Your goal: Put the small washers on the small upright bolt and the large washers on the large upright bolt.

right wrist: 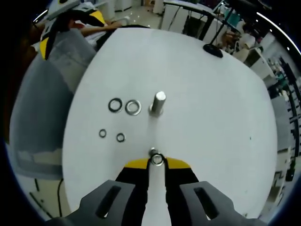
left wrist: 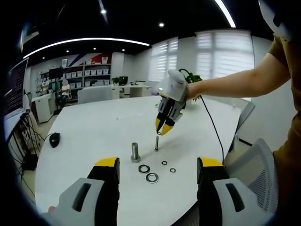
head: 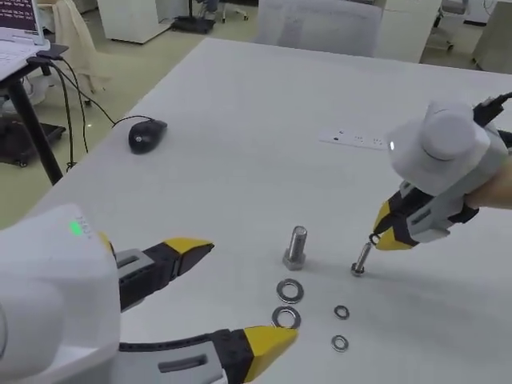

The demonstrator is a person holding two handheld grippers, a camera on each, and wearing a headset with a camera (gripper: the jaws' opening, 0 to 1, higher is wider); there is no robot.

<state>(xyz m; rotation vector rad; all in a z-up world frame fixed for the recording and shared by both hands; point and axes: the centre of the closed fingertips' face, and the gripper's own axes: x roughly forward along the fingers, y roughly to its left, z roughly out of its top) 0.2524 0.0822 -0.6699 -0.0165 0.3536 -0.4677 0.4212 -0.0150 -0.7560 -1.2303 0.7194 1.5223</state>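
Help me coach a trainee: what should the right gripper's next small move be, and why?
Probably ease the right gripper down slightly and open it: it pinches a small washer right at the tip of the small bolt, so releasing should let it slide down the shank.

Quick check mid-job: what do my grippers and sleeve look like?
The left gripper and right gripper have white bodies and black fingers with yellow tips. A green light glows on the left one; a black cable trails from the right. The sleeve is mustard-brown.
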